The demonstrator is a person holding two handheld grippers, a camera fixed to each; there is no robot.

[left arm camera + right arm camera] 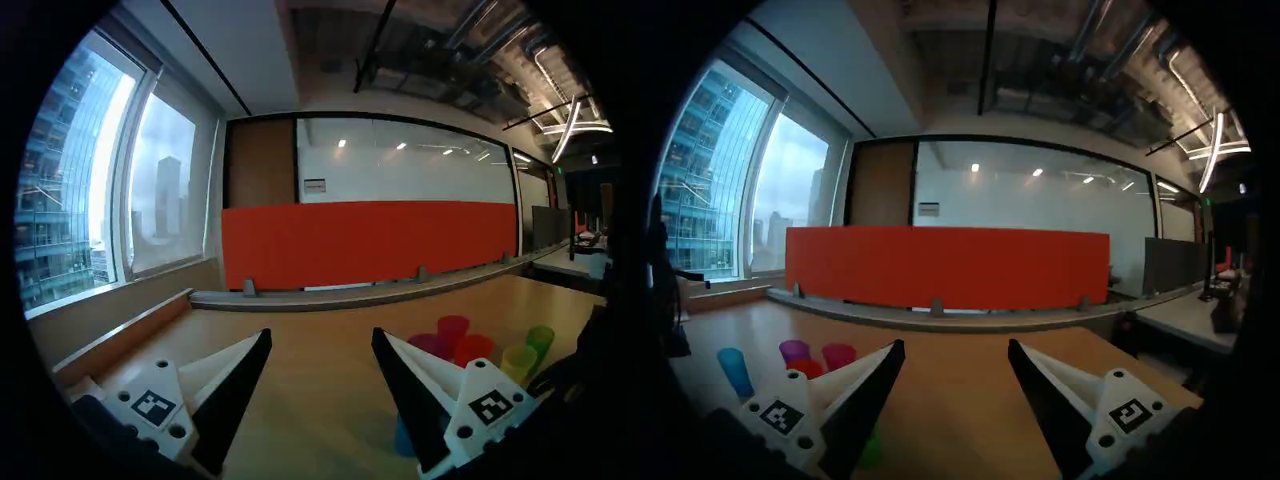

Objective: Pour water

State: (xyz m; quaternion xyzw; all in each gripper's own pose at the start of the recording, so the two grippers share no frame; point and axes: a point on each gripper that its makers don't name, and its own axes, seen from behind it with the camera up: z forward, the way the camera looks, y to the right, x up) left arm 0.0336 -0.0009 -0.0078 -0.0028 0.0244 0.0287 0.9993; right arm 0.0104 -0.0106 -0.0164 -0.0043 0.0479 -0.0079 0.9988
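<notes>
Tongs both spread wide and empty, left tongs (320, 332) just left of the upright cups (474, 348) on the table (320, 400), right tongs (954, 344) just right of them, neither clearly nearer.

White, black-faced left tool (321, 334) with square marker (153, 406)

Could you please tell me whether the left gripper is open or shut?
Open: in the left gripper view, the left gripper has its fingers well apart, with bare wooden table between them and nothing held.
</notes>
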